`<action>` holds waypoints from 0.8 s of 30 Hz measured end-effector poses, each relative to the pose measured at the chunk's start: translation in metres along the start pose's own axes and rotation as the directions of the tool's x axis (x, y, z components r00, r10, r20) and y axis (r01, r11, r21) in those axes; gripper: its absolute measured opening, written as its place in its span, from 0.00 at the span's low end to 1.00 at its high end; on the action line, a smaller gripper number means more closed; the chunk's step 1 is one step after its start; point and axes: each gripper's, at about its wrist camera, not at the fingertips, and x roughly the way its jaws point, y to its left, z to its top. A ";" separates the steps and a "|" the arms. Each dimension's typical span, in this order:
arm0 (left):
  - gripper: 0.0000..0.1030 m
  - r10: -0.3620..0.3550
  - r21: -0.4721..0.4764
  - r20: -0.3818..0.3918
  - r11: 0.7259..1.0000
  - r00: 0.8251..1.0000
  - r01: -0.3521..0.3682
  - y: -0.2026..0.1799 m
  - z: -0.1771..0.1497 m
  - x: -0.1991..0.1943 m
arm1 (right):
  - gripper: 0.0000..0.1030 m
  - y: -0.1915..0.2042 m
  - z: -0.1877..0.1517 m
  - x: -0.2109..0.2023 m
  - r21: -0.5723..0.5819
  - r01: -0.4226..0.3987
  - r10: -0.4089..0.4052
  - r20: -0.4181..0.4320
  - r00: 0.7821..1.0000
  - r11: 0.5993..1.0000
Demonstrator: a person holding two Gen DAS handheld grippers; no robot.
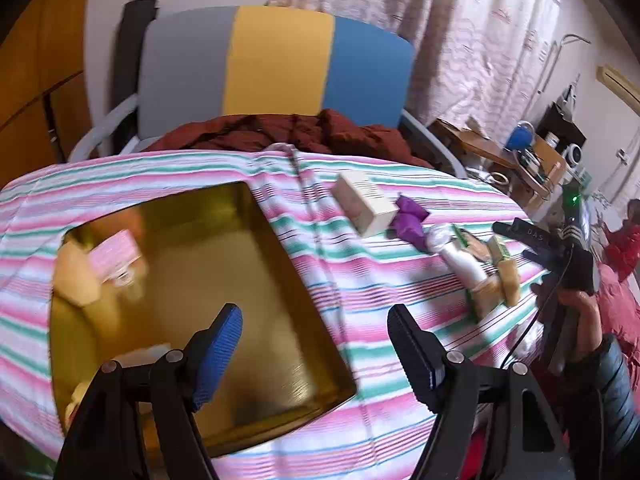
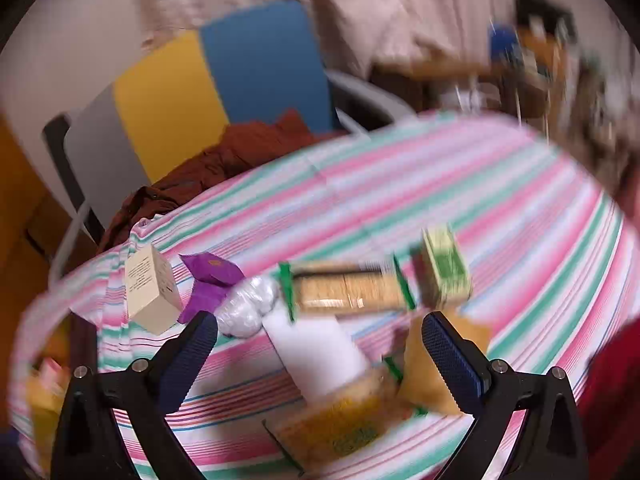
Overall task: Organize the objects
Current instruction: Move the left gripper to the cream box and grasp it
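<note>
- Left tool (image 1: 316, 336) wide apart, nothing between its fingers, hovering over the gold tray's (image 1: 240, 280) near right corner.
- Gold tray sits on the striped counter (image 1: 360, 280), at 9 o'clock of the scattered items; it holds a pink box (image 1: 116, 256) and some pale packets at its left side, blurred.
- Right tool (image 2: 320, 344) wide apart, gripping nothing, above a white roll (image 2: 316, 352) and snack packs; whether it touches them I cannot tell.
- Right tool also seen in the left wrist view (image 1: 532, 240) at 3 o'clock, held by a hand (image 1: 580, 312).
- Cream box (image 2: 150, 292) lies tilted at 10 o'clock of the right tool; purple wrapper (image 2: 210, 280) just beside it.
- Clear plastic bag (image 2: 250, 308) touching the white roll's far end.
- Cracker pack (image 2: 348, 288) at 12 o'clock, green box (image 2: 444, 272) at 1 o'clock, yellow pack (image 2: 340, 428) at 6 o'clock.
- Chair (image 1: 276, 64) with a red-brown cloth (image 1: 280, 132) behind the counter.
</note>
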 end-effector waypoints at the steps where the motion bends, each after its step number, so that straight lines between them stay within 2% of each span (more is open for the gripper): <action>1: 0.74 -0.006 0.005 -0.007 1.000 1.000 0.006 -0.006 0.004 0.005 | 1.00 -0.004 0.001 -0.001 0.023 -0.011 0.011 0.003 1.000 1.000; 6: 0.74 -0.035 0.048 -0.044 0.998 0.998 0.037 -0.039 0.034 0.038 | 1.00 -0.013 0.003 -0.003 0.068 -0.060 0.060 -0.006 0.998 0.996; 14: 0.74 -0.017 0.070 -0.116 0.997 0.993 0.025 -0.071 0.074 0.108 | 1.00 0.000 -0.001 -0.005 0.011 -0.109 0.109 -0.013 0.994 0.994; 22: 0.75 0.042 0.033 -0.179 0.999 0.983 -0.037 -0.077 0.114 0.190 | 1.00 0.007 -0.003 -0.003 -0.015 -0.148 0.148 -0.038 0.988 0.989; 24: 0.81 0.087 0.043 -0.200 0.996 0.976 -0.080 -0.080 0.122 0.211 | 1.00 0.009 -0.003 -0.001 -0.023 -0.157 0.155 -0.046 0.987 0.987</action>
